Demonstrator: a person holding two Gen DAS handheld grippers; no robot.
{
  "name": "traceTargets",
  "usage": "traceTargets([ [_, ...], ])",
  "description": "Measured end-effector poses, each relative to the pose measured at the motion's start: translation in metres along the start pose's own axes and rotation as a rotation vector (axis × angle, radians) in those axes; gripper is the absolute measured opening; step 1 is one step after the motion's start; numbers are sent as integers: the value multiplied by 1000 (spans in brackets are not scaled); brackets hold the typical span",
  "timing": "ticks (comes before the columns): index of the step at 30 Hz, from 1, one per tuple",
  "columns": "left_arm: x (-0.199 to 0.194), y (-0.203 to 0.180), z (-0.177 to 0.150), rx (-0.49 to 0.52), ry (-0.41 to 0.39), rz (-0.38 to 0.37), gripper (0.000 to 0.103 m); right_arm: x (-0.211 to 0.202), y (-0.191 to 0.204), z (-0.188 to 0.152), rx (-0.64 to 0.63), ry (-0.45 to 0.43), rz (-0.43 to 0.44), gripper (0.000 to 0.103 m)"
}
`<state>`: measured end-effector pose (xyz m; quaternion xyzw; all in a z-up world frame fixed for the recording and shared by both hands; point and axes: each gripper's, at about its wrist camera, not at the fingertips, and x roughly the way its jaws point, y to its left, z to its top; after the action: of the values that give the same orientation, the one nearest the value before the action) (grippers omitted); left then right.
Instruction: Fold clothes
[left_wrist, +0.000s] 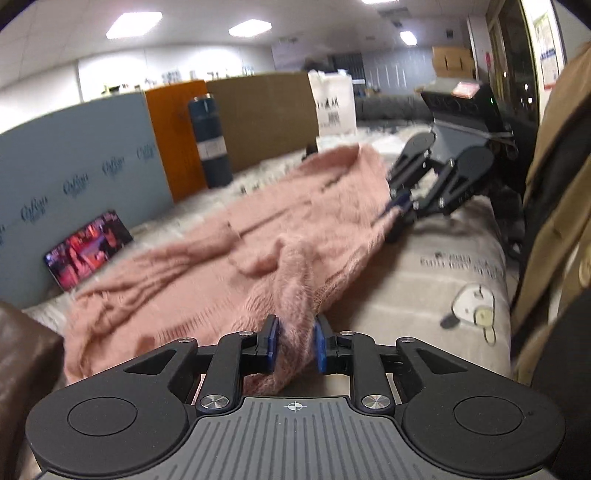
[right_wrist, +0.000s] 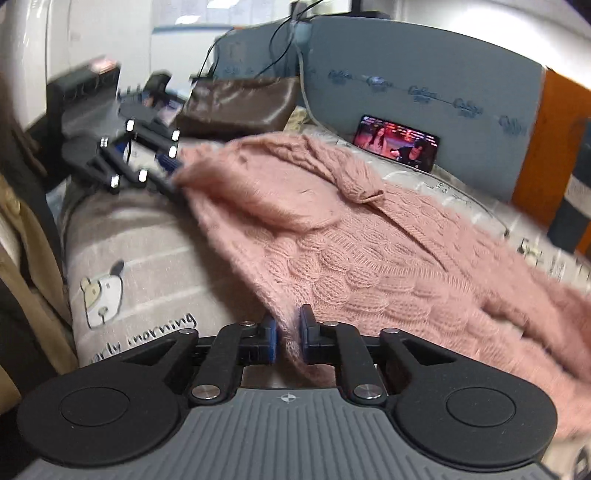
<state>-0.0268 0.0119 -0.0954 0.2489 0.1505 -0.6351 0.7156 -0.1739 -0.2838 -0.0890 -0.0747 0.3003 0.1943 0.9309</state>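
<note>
— Where's the sweater (left_wrist: 229, 254)?
— Spread on the bed (left_wrist: 424, 280); my left tongs (left_wrist: 295, 345) and right tongs (right_wrist: 287, 338) each pinch its near edge.
— Tip?
— I'd lift both level, keeping that edge taut.

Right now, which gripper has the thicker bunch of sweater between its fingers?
The left gripper: a fat gathered roll of the pink sweater fills its gap. The right gripper pinches only a thin edge.
</note>
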Motion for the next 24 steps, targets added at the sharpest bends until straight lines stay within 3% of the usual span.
traceTargets([
  [1,-3,0,0,-6,-7,0,24,-2,-2,0,19,-21,9,18],
  [3,-12,5,1,-43,-54,-3,33,-12,-6,-4,59,-78,27,49],
  [5,-23,12,3,-97,-122,-5,49,-26,-13,-9,112,-145,15,55],
  [8,-34,24,10,-202,-242,25,66,-44,-30,-16,218,-233,-75,62],
  [11,-27,29,19,-243,-280,88,78,-57,-50,-22,342,-291,-194,69],
  [15,5,16,34,-185,-245,170,79,-51,-74,-22,488,-267,-294,84],
  [21,45,0,37,-102,-148,118,79,-42,-109,-21,705,-223,-442,84],
  [24,49,1,33,-113,-122,114,79,-37,-126,-21,813,-200,-516,84],
])
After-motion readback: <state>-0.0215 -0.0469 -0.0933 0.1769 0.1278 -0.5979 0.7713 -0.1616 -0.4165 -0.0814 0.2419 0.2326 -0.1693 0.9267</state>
